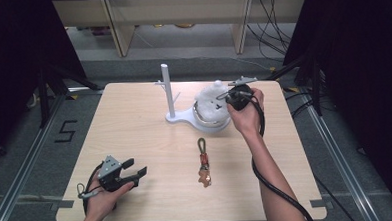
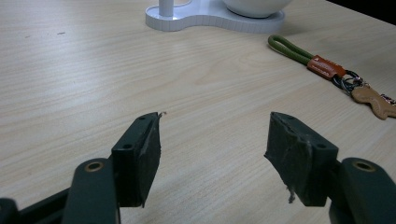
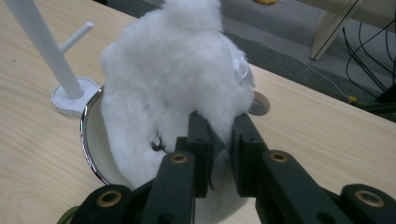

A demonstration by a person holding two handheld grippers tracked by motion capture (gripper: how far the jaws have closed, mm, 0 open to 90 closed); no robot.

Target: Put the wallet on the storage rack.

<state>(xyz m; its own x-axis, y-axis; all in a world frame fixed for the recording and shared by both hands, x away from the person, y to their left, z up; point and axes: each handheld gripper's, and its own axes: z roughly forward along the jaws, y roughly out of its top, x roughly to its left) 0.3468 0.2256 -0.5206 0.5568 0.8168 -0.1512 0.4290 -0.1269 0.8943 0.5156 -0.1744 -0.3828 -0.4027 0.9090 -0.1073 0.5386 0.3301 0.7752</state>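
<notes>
A fluffy white plush toy [image 1: 211, 99] [image 3: 173, 79] sits partly inside a white bowl [image 1: 204, 121] [image 3: 95, 140] at the back of the table. My right gripper [image 1: 225, 96] [image 3: 219, 135] is shut on the plush's fur from the right side. The bowl rests on a white stand whose base [image 2: 210, 19] carries an upright post with pegs [image 1: 167, 89] [image 3: 44, 49]. A keychain with a green loop, orange tag and tan charm [image 1: 203, 162] [image 2: 327, 70] lies on the table in front of the bowl. My left gripper [image 1: 136, 173] [image 2: 215, 154] is open above bare wood at the near left.
The light wooden table [image 1: 134, 128] has a small round grommet [image 3: 258, 103] near its back right edge. Beyond the table stand dark curtains, tripod legs [image 1: 47, 84] and wooden furniture legs [image 1: 240, 28], with cables on the floor.
</notes>
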